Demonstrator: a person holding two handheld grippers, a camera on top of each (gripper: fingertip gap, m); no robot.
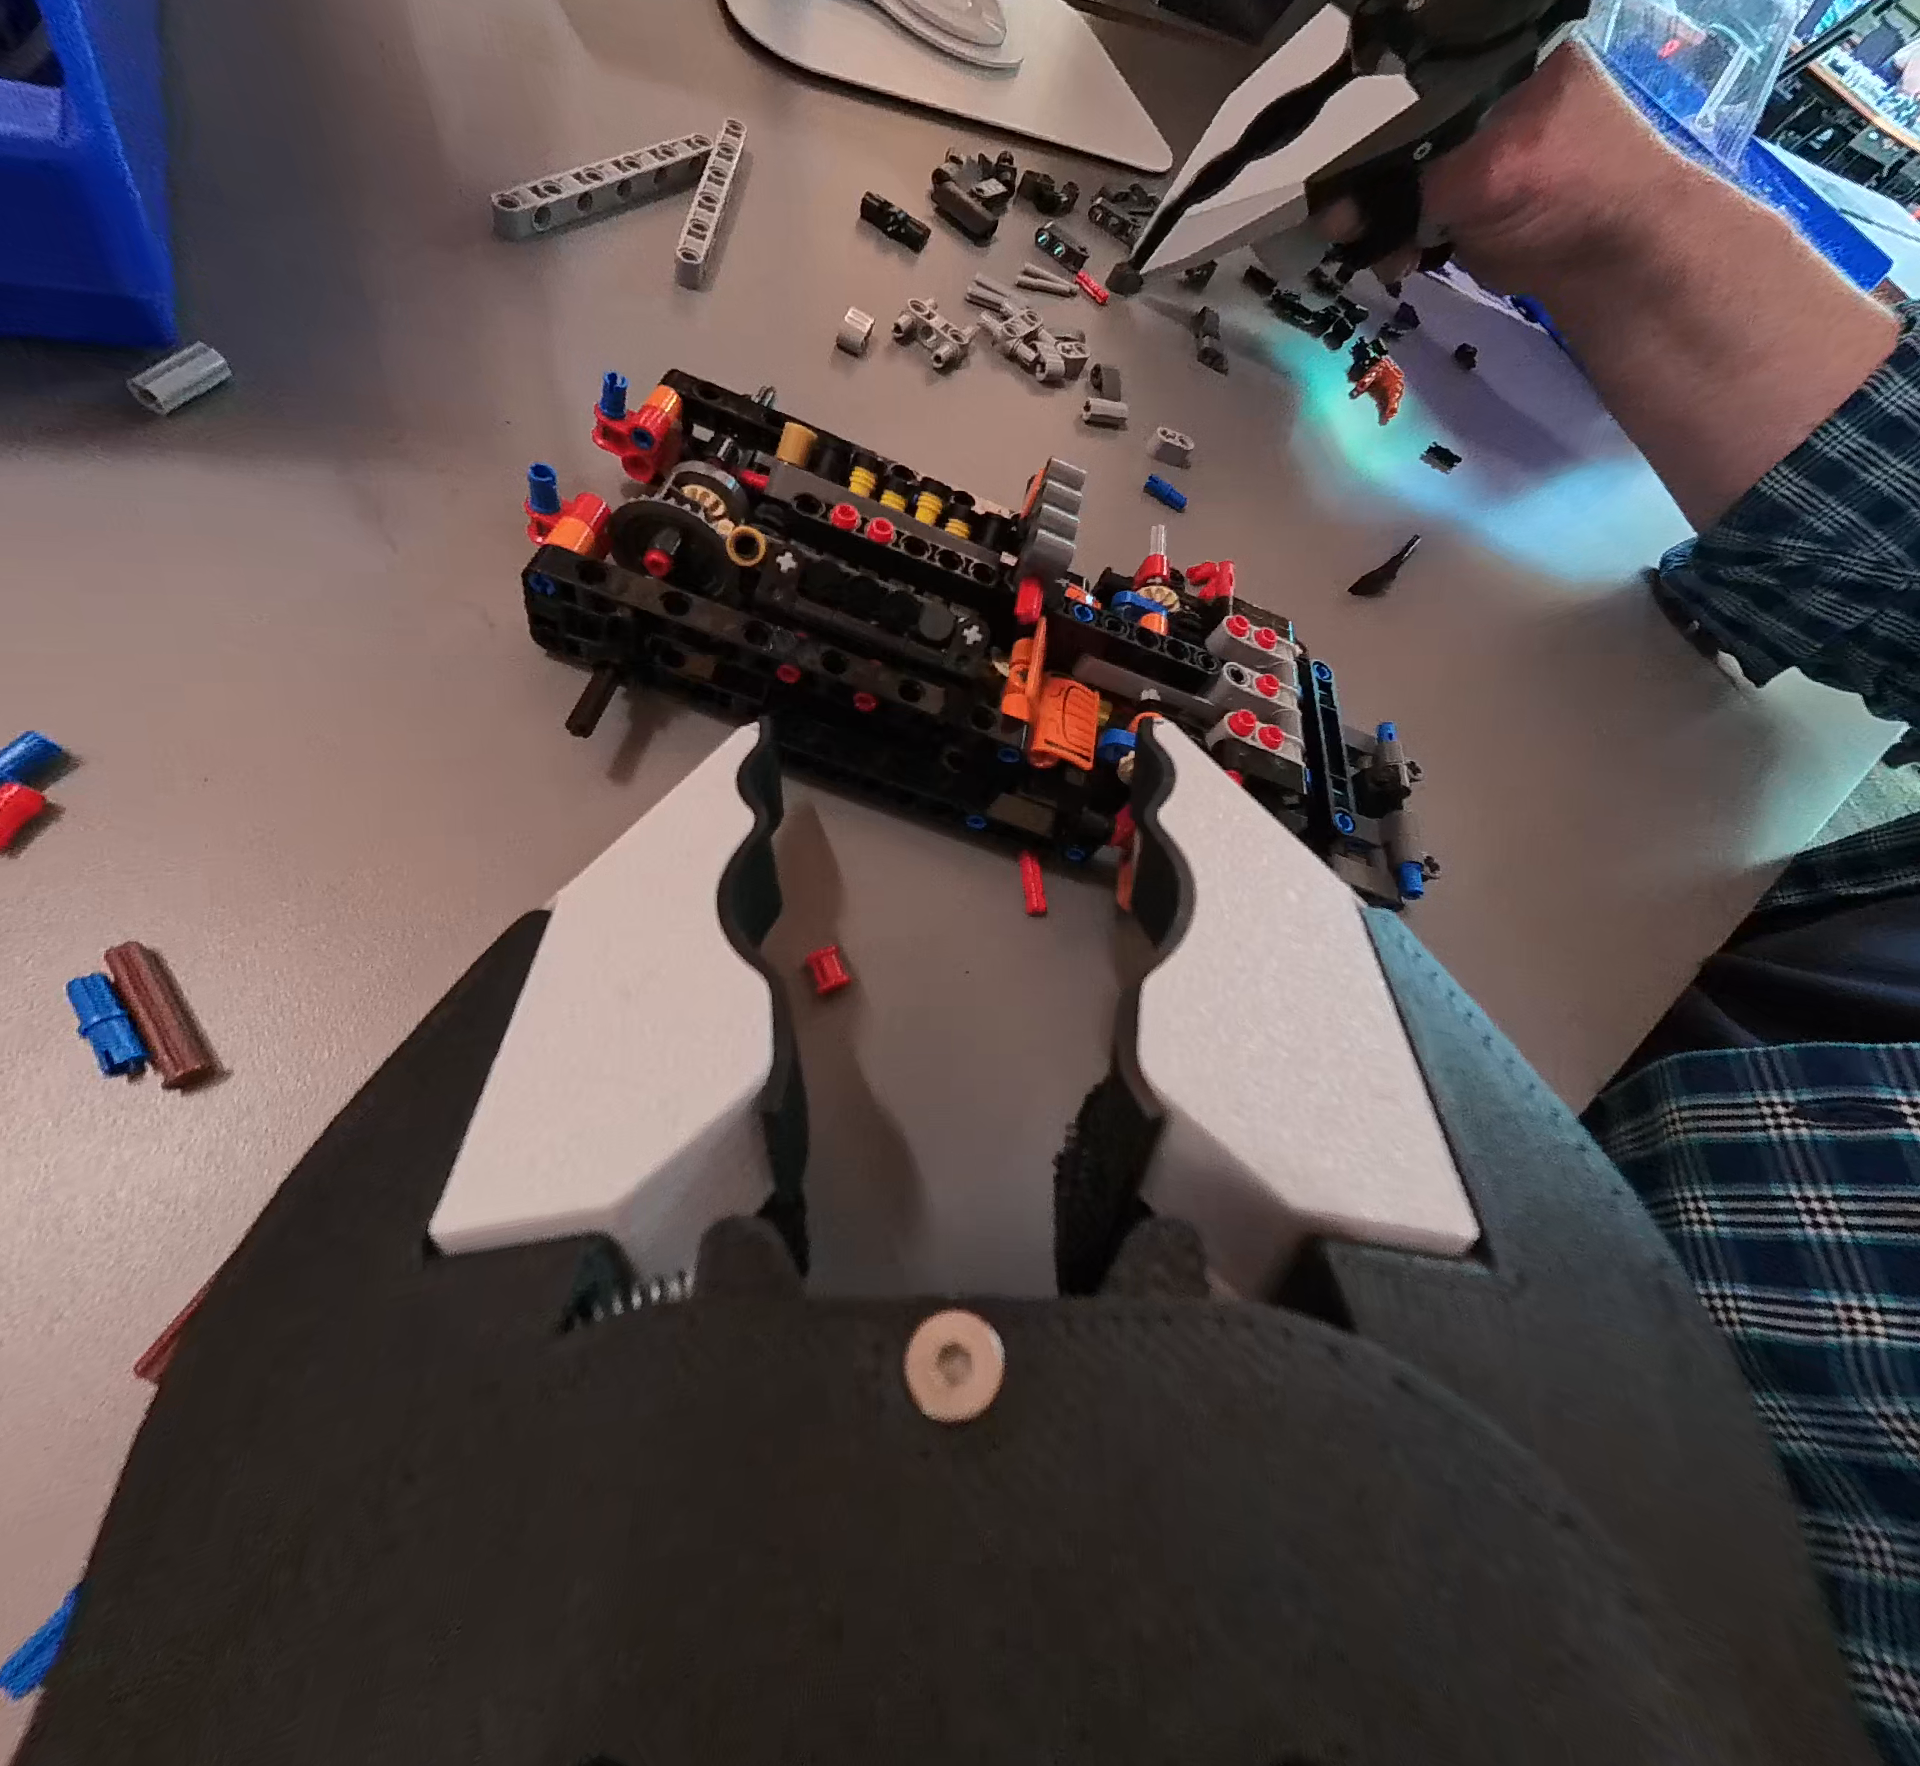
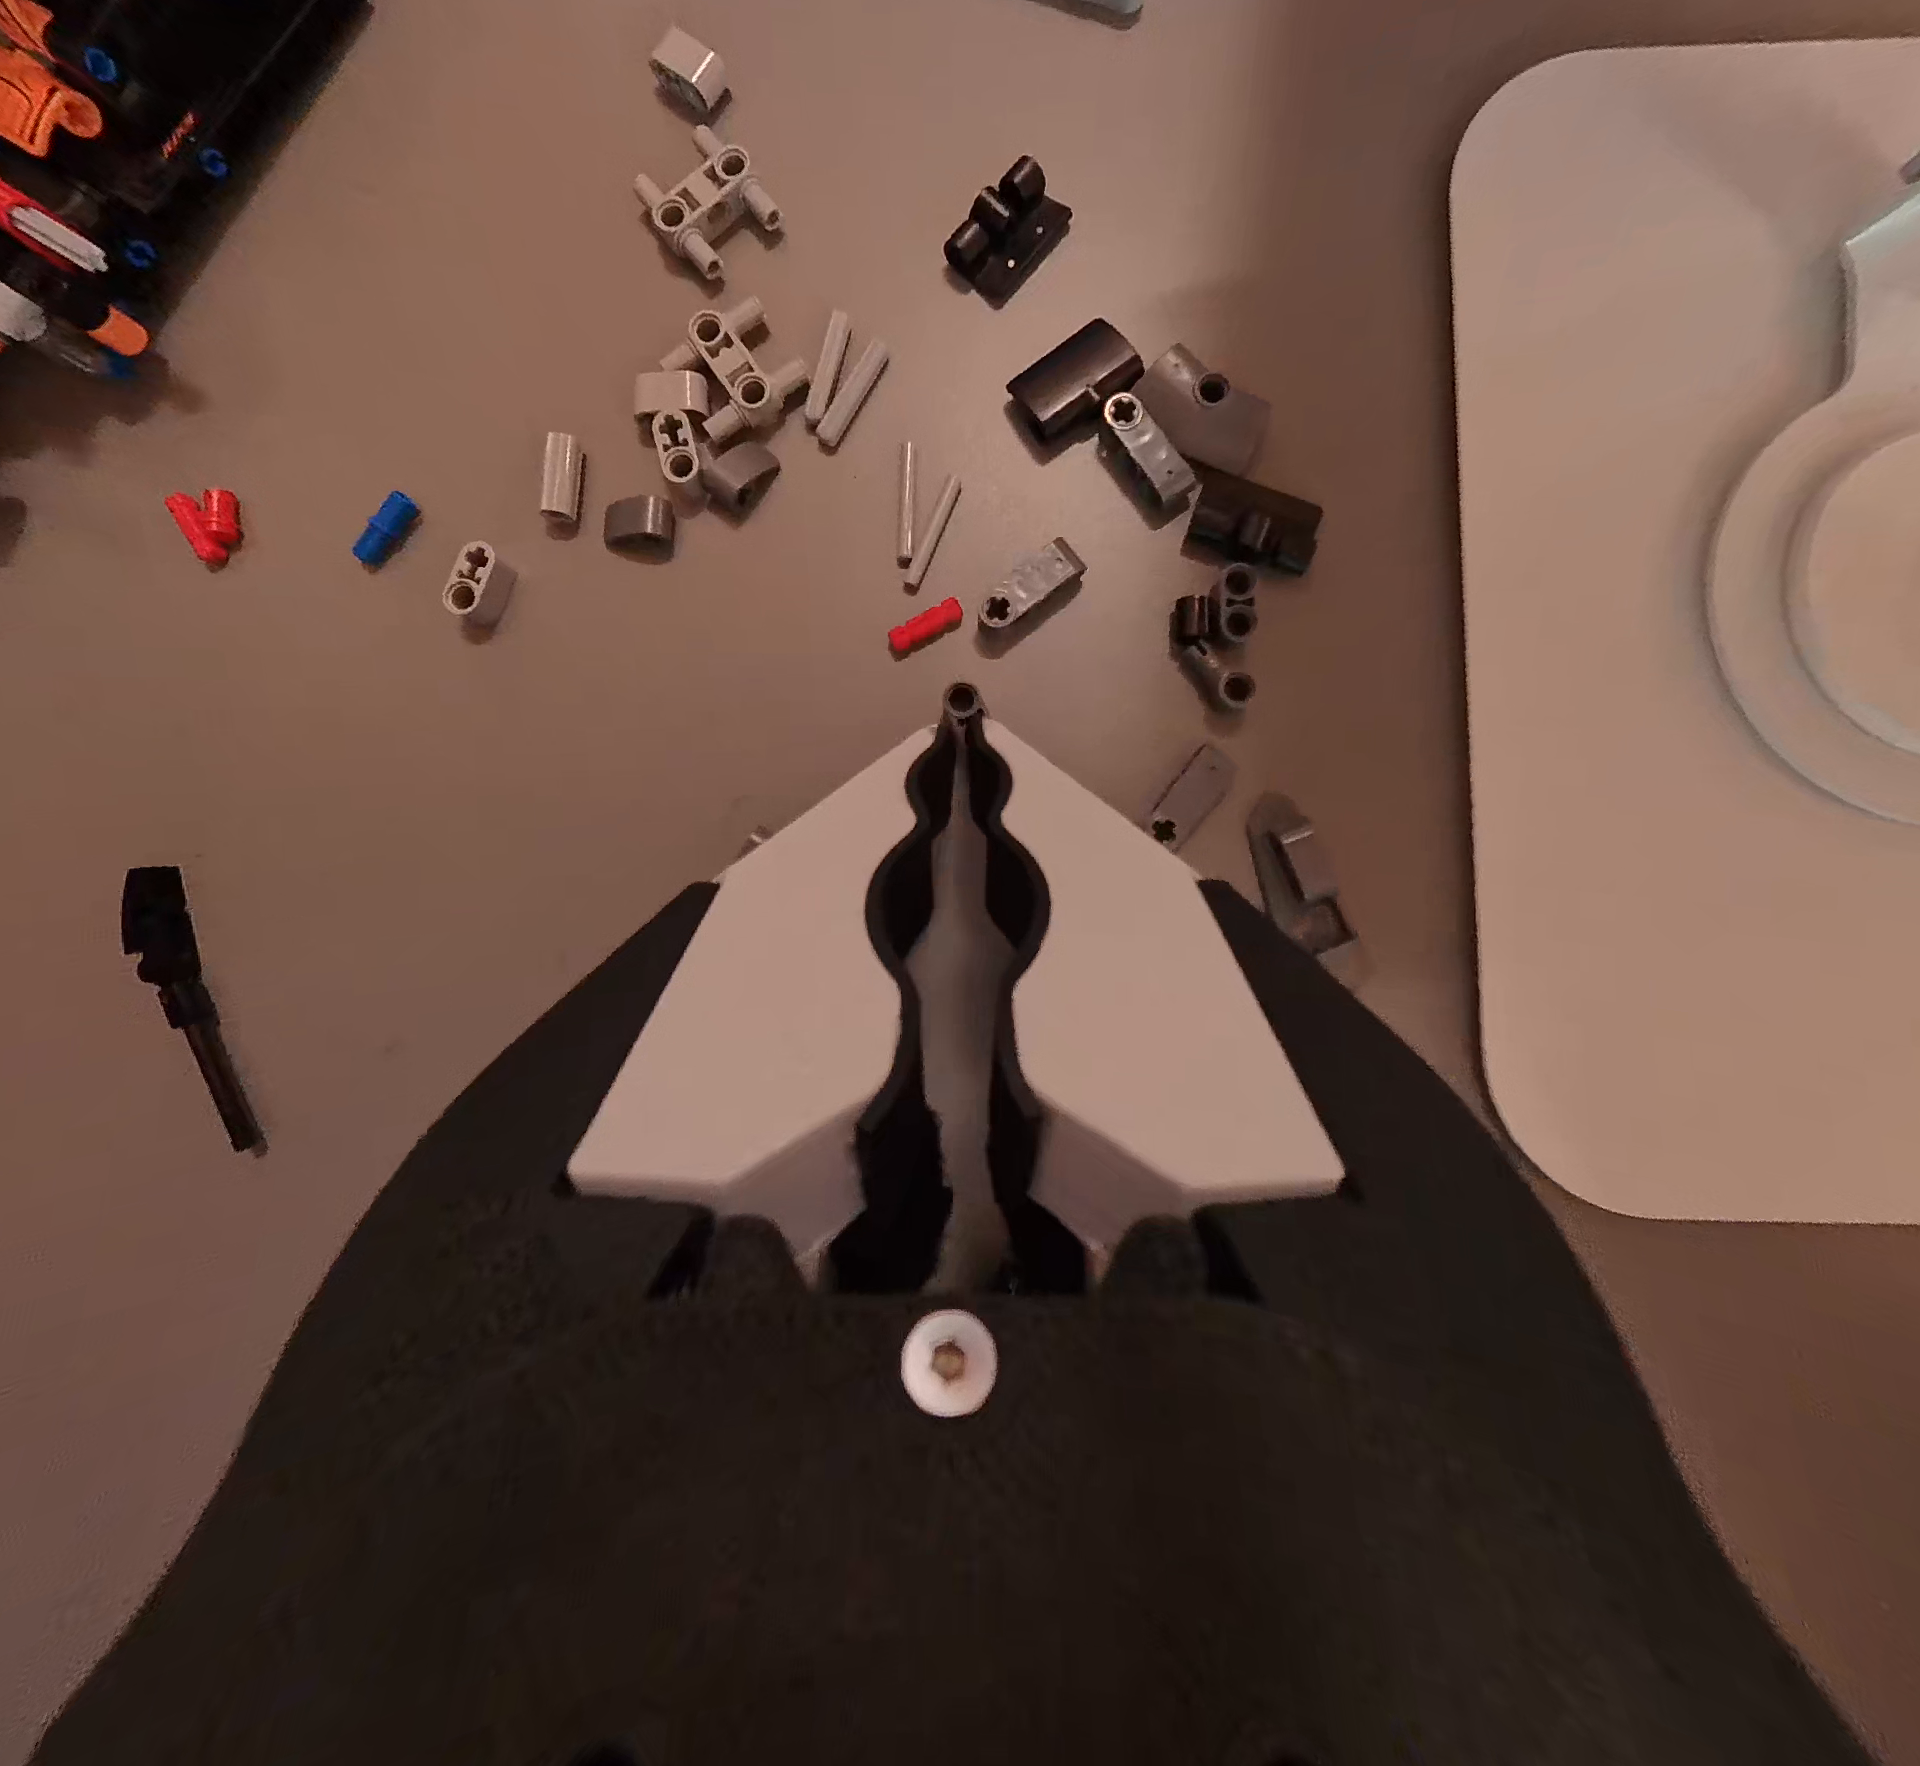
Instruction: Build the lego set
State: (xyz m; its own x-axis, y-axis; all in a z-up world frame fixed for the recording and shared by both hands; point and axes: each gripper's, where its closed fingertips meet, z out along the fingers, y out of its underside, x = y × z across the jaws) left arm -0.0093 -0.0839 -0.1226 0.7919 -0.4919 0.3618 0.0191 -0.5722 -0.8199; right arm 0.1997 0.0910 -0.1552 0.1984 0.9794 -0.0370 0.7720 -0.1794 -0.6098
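The lego car frame (image 1: 935,636) lies flat on the grey table (image 1: 312,573). It is long and mostly black, with red, blue, yellow and orange bits stuck in it, and some grey blocks with red dots near one end. A grey gear wheel stands up in the middle of it.

The left gripper (image 1: 951,750) sits just in front of the frame's near side. Its two white fingers are wide apart and hold nothing. The right fingertip covers a bit of the frame's near edge. A small red pin (image 1: 827,970) lies on the table between the fingers.

The right gripper (image 2: 962,714) is over the pile of loose pieces (image 2: 717,407) far from the frame. Its fingers are squeezed together on a tiny dark grey round piece (image 2: 962,700) at the very tips. Only the round end of that piece shows, so I cannot tell its whole shape.

In the right wrist view, only a corner of the frame shows at the top left; the rest is cut off.

The frame's long side runs from far left to near right across the table. Two long grey beams (image 1: 623,189) lie farther back, touching at one end.
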